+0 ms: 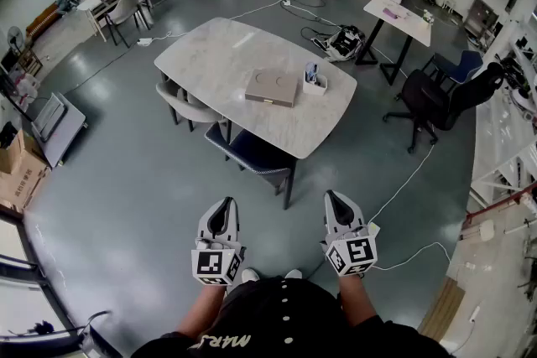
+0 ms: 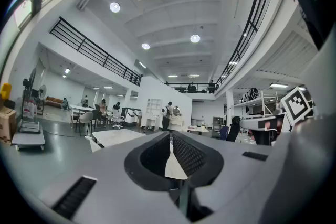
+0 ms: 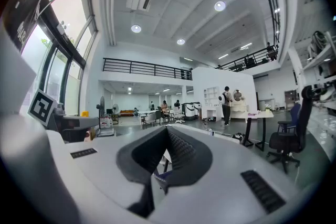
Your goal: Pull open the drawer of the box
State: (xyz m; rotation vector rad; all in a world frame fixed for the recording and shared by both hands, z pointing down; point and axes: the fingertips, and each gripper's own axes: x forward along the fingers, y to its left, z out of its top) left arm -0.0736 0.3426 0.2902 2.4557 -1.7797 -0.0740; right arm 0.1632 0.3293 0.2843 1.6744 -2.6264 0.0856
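Note:
The box (image 1: 273,86) is a flat tan case lying on the pale oval table (image 1: 226,54), well ahead of me; no drawer front shows from here. Both grippers hang low near my body, far short of the table. My left gripper (image 1: 222,207) is shut with nothing between its jaws, and its tips (image 2: 170,137) meet in the left gripper view. My right gripper (image 1: 334,200) is shut and empty too, jaws closed together (image 3: 167,131) in the right gripper view. The table appears small beyond the left jaws (image 2: 113,137).
A small white holder (image 1: 315,80) with items stands just right of the box. A dark blue chair (image 1: 252,155) and a white chair (image 1: 180,103) are tucked at the table's near side. A black office chair (image 1: 430,101) and floor cables (image 1: 403,180) lie to the right.

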